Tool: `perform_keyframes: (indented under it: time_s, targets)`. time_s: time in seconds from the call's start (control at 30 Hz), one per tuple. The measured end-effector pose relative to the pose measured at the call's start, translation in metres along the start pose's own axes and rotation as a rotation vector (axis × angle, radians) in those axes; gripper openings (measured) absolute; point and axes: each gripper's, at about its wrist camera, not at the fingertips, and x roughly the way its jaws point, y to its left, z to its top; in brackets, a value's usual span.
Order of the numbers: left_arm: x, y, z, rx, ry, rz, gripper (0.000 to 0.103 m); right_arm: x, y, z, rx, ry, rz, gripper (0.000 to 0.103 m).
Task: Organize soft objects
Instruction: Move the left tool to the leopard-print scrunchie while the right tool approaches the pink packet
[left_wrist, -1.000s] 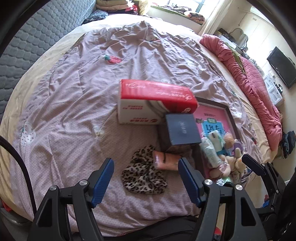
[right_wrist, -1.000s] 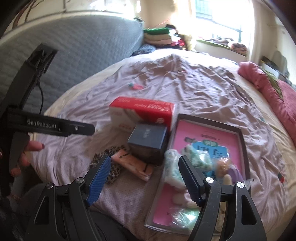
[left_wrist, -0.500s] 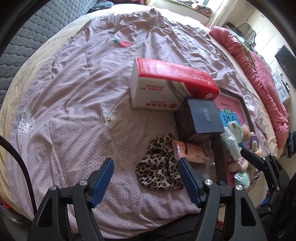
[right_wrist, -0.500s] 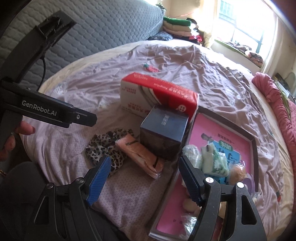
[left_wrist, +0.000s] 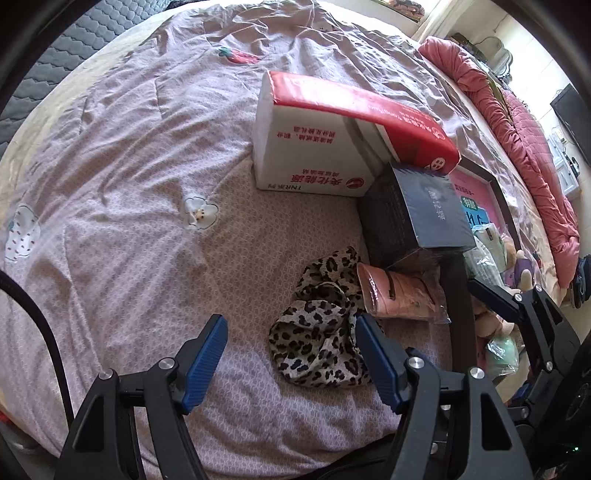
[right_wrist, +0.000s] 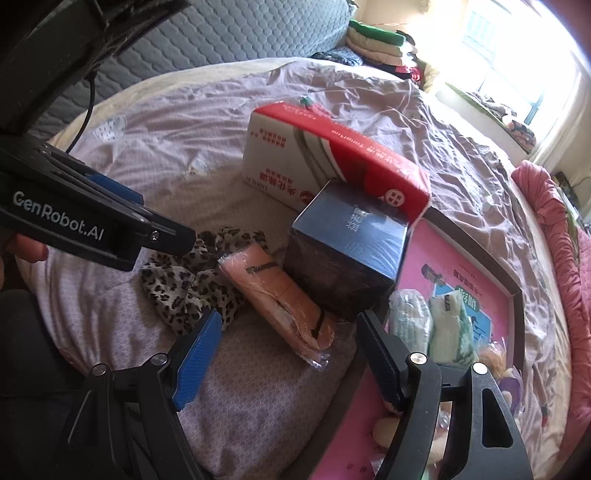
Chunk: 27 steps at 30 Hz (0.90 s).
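A leopard-print cloth (left_wrist: 317, 325) (right_wrist: 192, 280) lies crumpled on the bed. Beside it lies a pink soft item in clear wrap (left_wrist: 399, 291) (right_wrist: 280, 295). A pink-bottomed tray (right_wrist: 454, 269) (left_wrist: 476, 184) holds several wrapped soft items, among them pale green ones (right_wrist: 443, 325). My left gripper (left_wrist: 291, 350) is open, low over the bed, its right finger at the leopard cloth's edge. My right gripper (right_wrist: 288, 343) is open around the near end of the pink wrapped item, not touching it.
A red-and-white carton (left_wrist: 332, 140) (right_wrist: 321, 166) stands behind a dark blue box (left_wrist: 417, 221) (right_wrist: 347, 251). A pink quilt (left_wrist: 524, 122) lies rolled along the bed's right side. A grey headboard (right_wrist: 221, 37) stands at the back.
Both grippers have moved forward and down toward the leopard cloth and the pink wrapped item. The objects have not moved, and both jaws stay open.
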Motion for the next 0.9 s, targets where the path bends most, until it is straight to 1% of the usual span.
perform_keyframes:
  time_s: [0.17, 0.33, 0.53, 0.6, 0.63, 0.7, 0.77, 0.9]
  targets:
    - [0.013, 0.003, 0.001, -0.001, 0.020, -0.001, 0.071, 0.016, 0.002, 0.000, -0.014, 0.029, -0.018, 0.077]
    - [0.023, 0.004, 0.000, -0.002, 0.037, -0.007, 0.071, 0.026, 0.002, 0.003, -0.008, 0.040, -0.032, 0.077]
    - [0.030, 0.007, 0.001, -0.007, 0.046, -0.018, 0.071, 0.036, 0.002, 0.006, -0.007, 0.048, -0.036, 0.061]
    - [0.033, 0.006, 0.002, -0.009, 0.045, -0.019, 0.071, 0.038, 0.001, 0.006, 0.004, 0.046, -0.032, 0.050]
    - [0.034, 0.006, 0.002, -0.007, 0.045, -0.020, 0.071, 0.039, 0.000, 0.006, 0.012, 0.047, -0.025, 0.048]
    - [0.036, 0.005, 0.003, -0.005, 0.043, -0.017, 0.071, 0.040, -0.001, 0.006, 0.021, 0.050, -0.015, 0.040]
    - [0.040, 0.000, 0.005, 0.002, 0.040, -0.009, 0.071, 0.039, -0.002, 0.005, 0.035, 0.042, -0.009, 0.035]
    - [0.046, -0.009, 0.009, 0.022, 0.035, 0.001, 0.070, 0.032, -0.007, 0.005, 0.065, 0.025, 0.011, 0.030]
